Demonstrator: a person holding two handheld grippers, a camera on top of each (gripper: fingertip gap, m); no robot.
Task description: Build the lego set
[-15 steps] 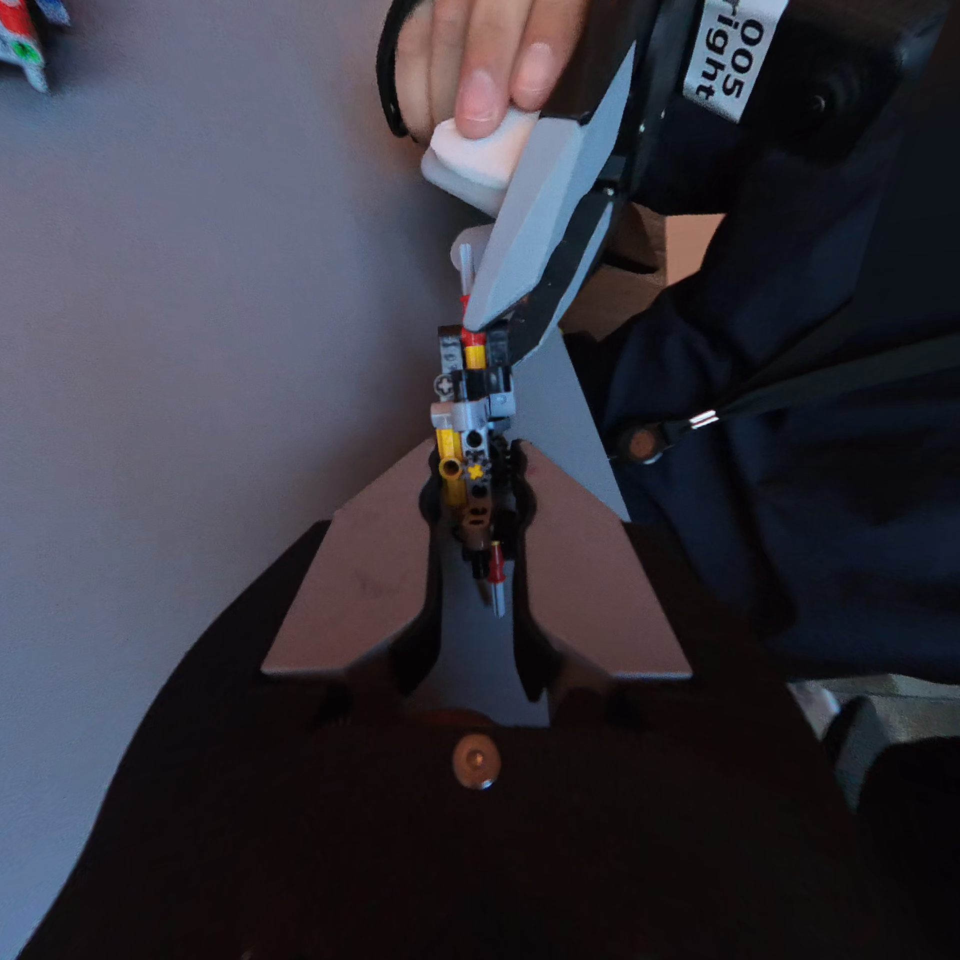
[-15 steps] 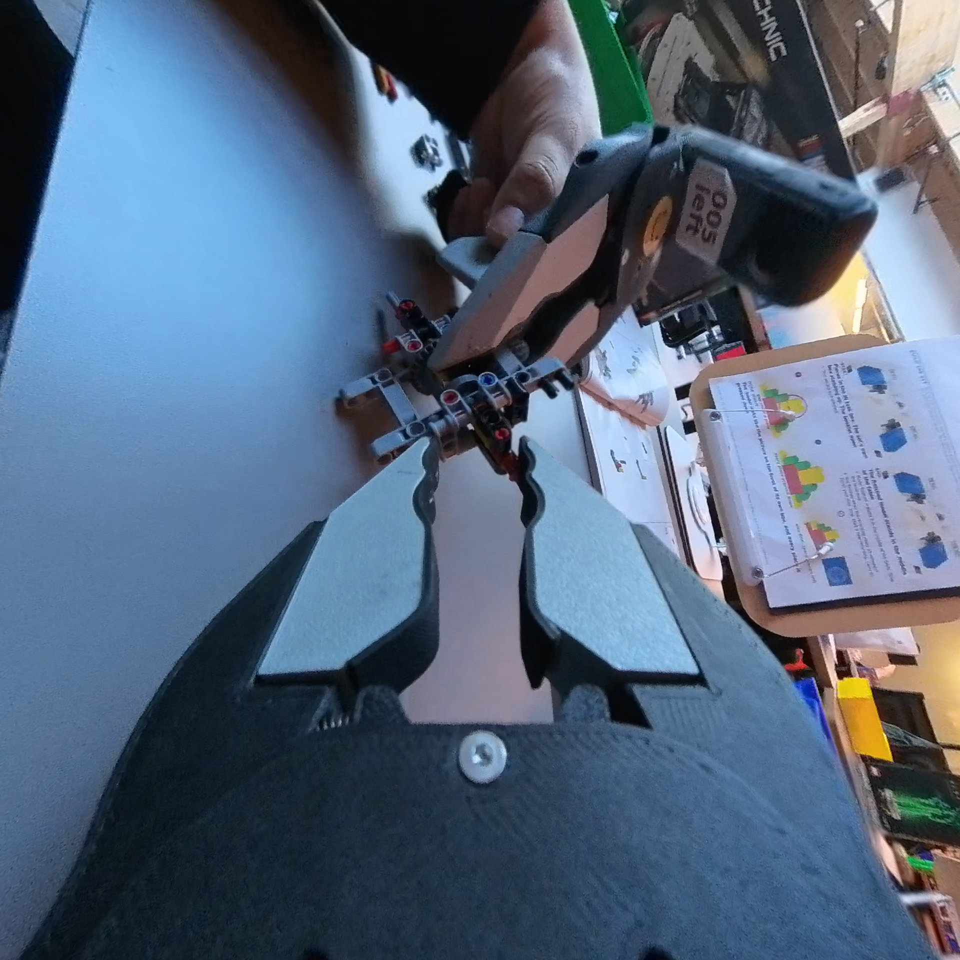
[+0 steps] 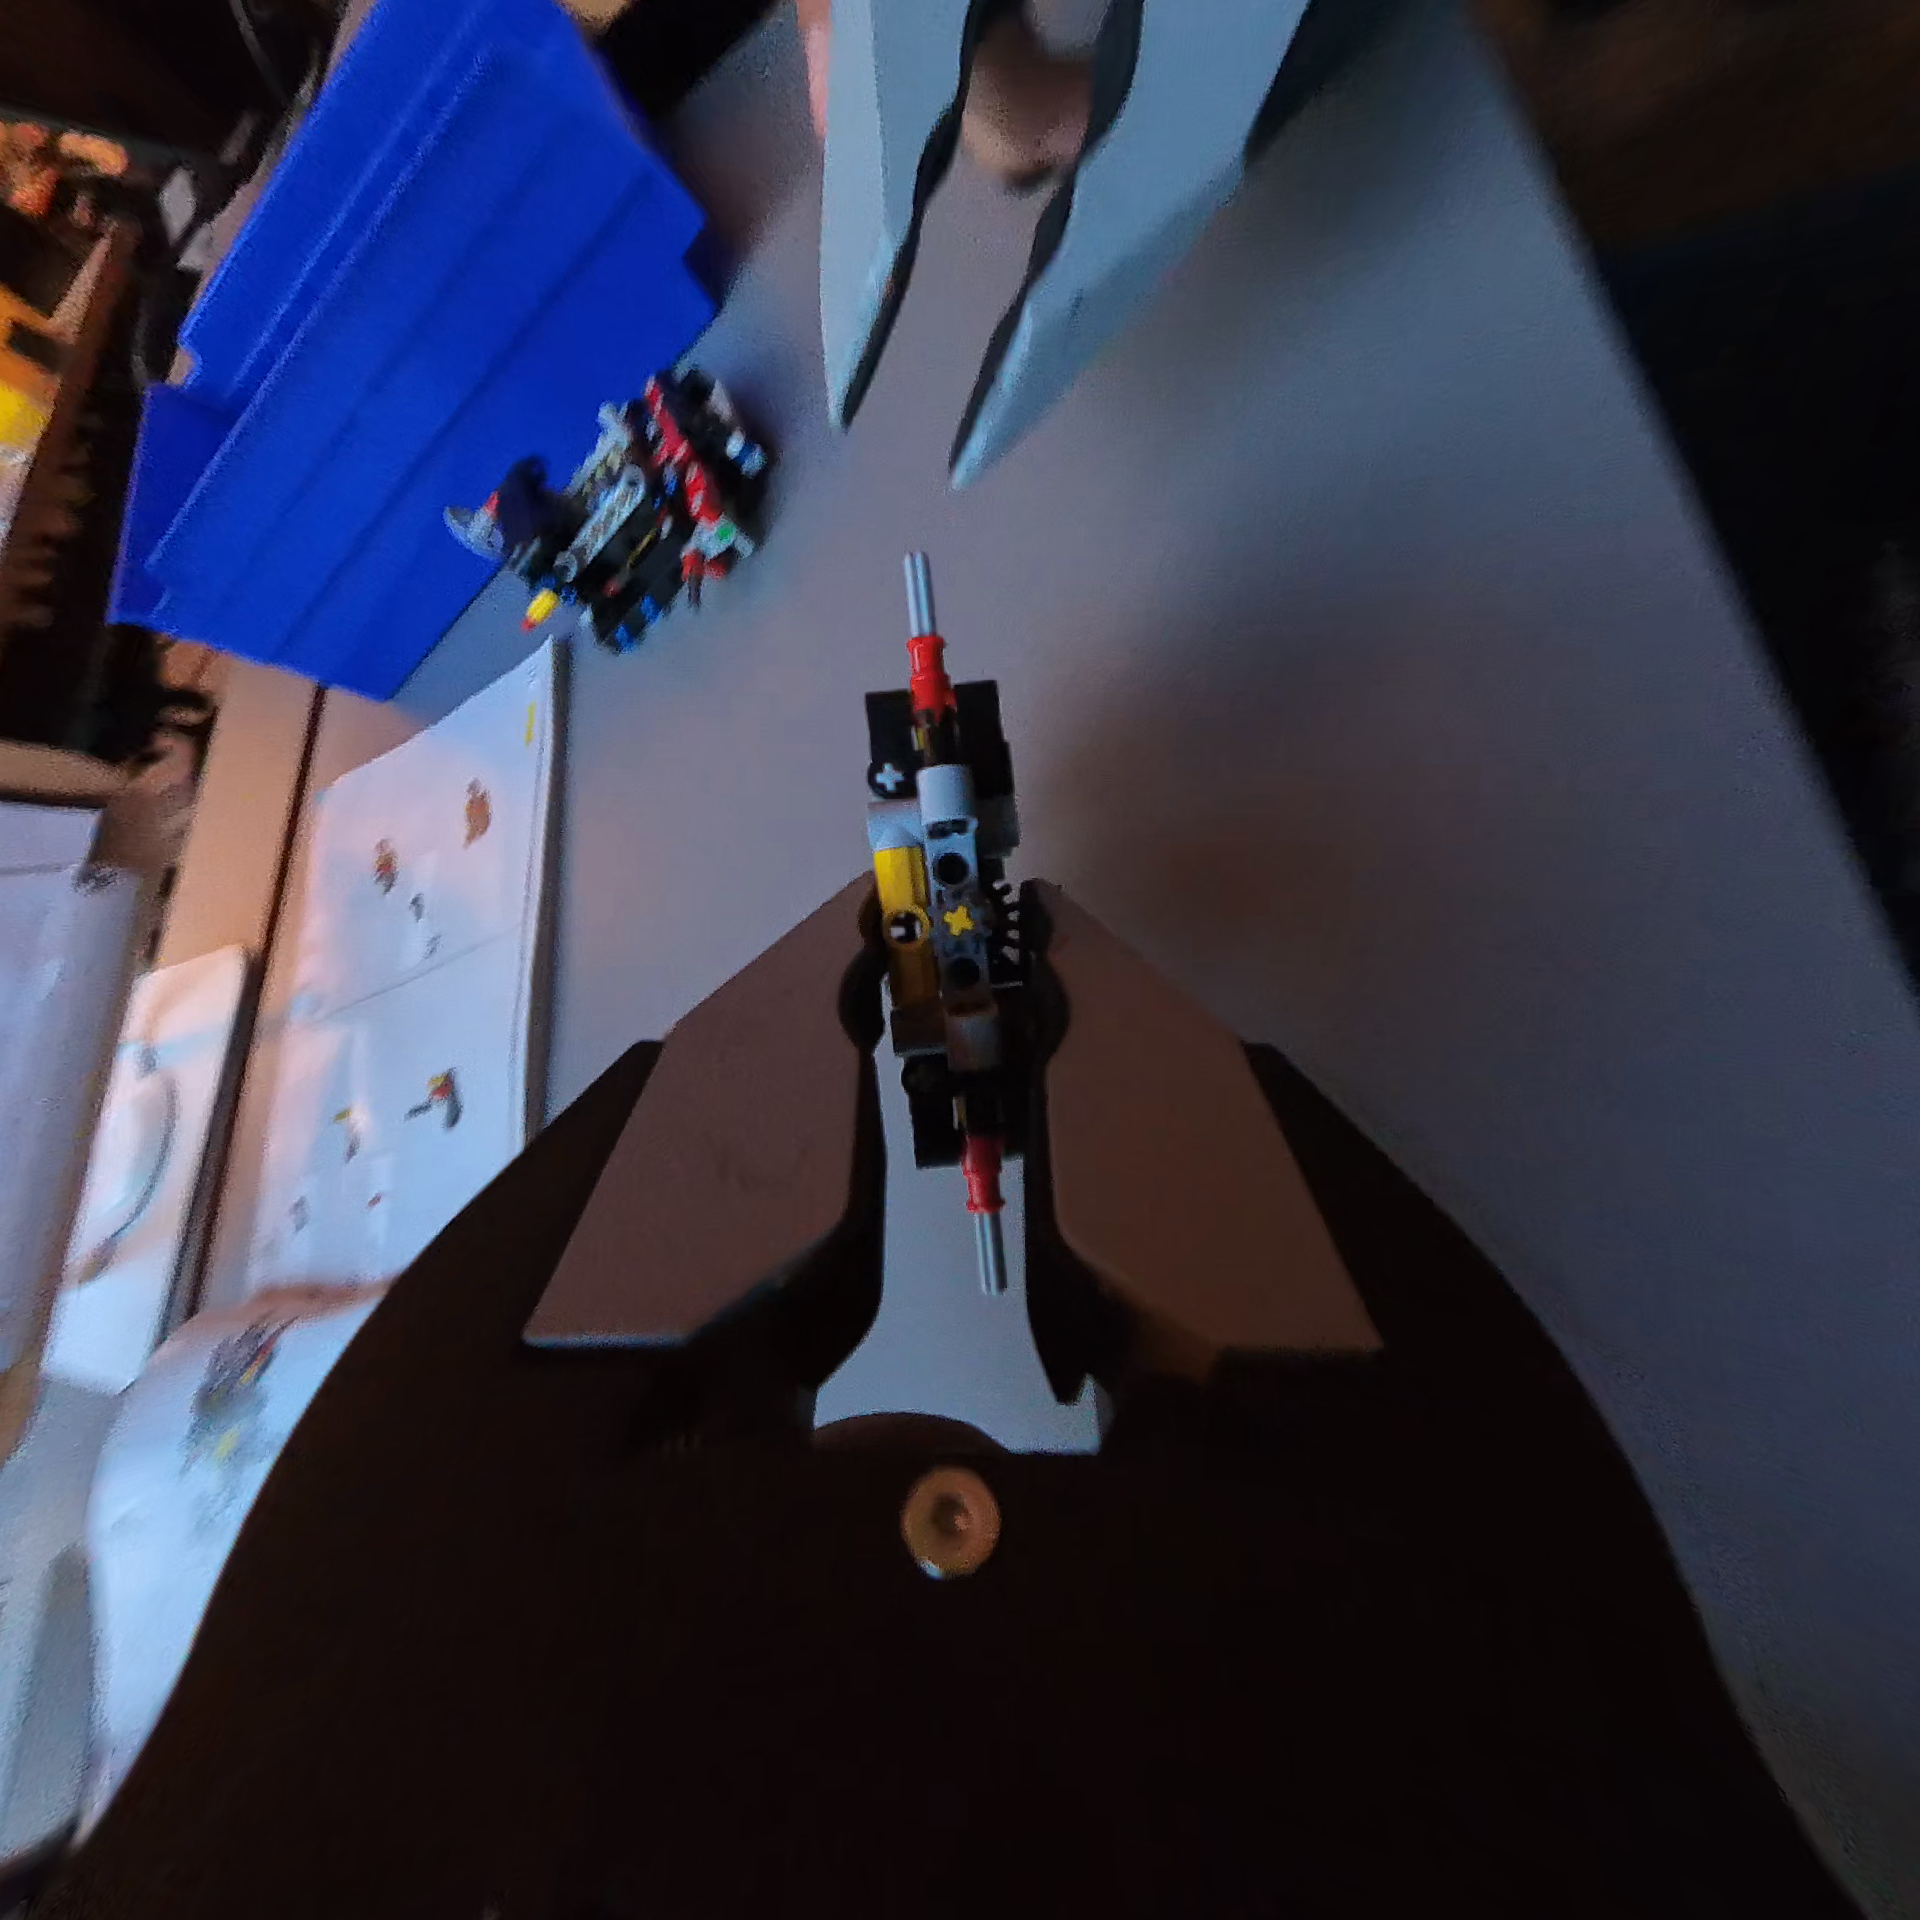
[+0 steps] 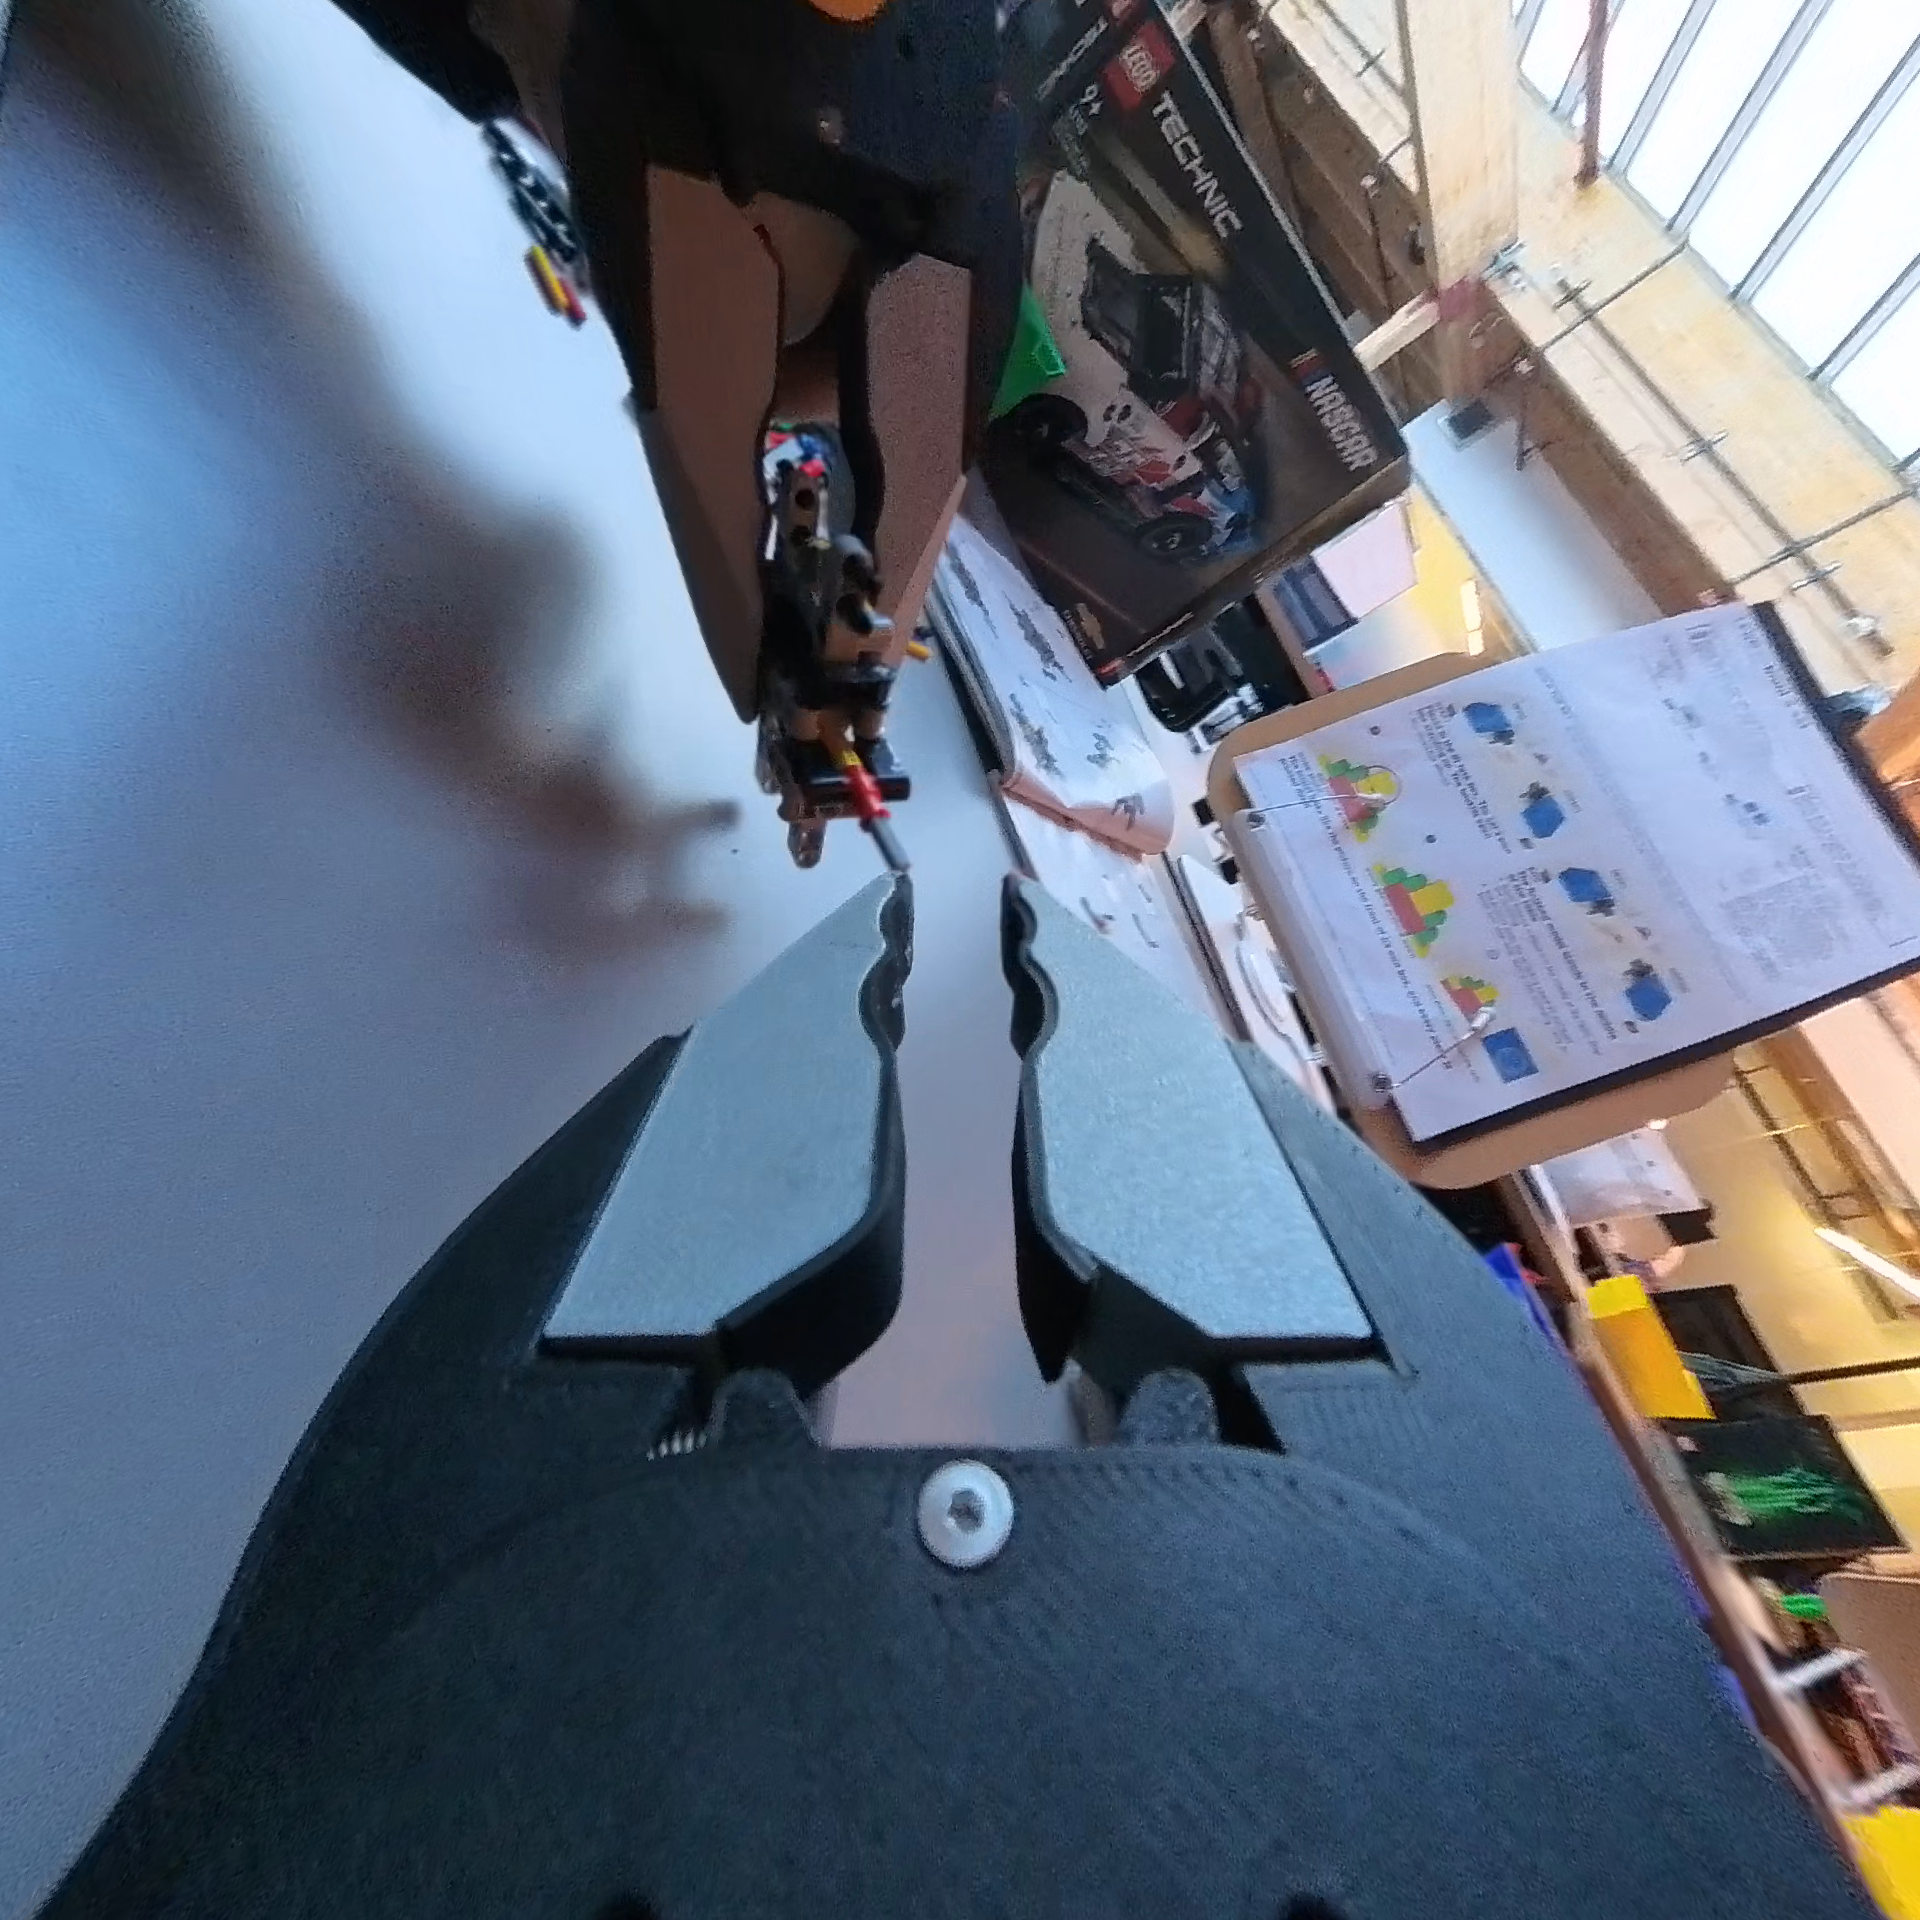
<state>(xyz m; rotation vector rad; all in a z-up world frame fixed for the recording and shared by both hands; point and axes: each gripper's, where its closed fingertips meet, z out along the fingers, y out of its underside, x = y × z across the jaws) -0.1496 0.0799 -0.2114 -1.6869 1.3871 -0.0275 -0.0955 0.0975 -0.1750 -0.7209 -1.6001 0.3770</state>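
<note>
My left gripper (image 3: pixel 951 914) is shut on a small brick assembly (image 3: pixel 940 862) of black, yellow and grey parts. A grey axle with red bushes runs through it and sticks out at both ends. The assembly is held above the grey table (image 3: pixel 1351 727). My right gripper (image 4: pixel 954 888) is open and empty, and its left fingertip (image 4: pixel 883 904) lies just short of the axle's end. In the left wrist view the right gripper (image 3: pixel 904 447) hangs beyond the assembly, apart from it. In the right wrist view the left gripper (image 4: pixel 826 665) holds the assembly (image 4: pixel 831 717) at the top centre.
A blue bin (image 3: pixel 416 312) stands at the far left, with a second brick assembly (image 3: pixel 644 509) beside it. Instruction sheets (image 3: pixel 416 935) lie along the table's left. A boxed set (image 4: pixel 1195 364), an open booklet (image 4: pixel 1060 727) and a clipboard (image 4: pixel 1558 862) are at the right. My hands' fingertips stand some 7 centimeters from each other.
The right gripper has drawn back from the assembly's far end and its jaws have narrowed on nothing. The left gripper has swung round with the assembly still in its grip.
</note>
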